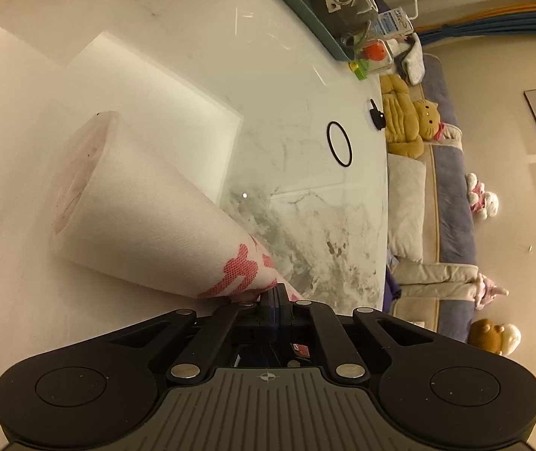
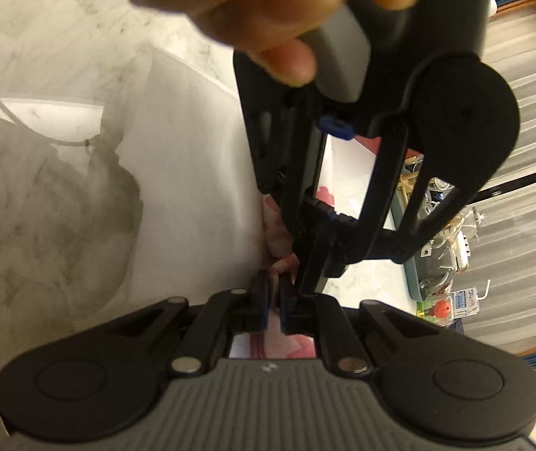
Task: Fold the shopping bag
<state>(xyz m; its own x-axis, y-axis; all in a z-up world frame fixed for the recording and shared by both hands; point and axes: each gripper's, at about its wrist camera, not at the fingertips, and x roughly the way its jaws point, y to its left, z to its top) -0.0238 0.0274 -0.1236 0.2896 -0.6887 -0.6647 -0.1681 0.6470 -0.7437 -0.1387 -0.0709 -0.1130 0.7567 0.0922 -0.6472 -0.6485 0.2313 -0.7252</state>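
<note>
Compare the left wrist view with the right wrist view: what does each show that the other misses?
Left wrist only: the black ring on the marble, the sofa with plush toys, and the bag's rolled white body stretching away.

Right wrist only: the left tongs from outside, with the hand gripping them.

Both: the shopping bag with pink print, pinched by each set of tongs, the right tongs included, and the marble table.
</note>
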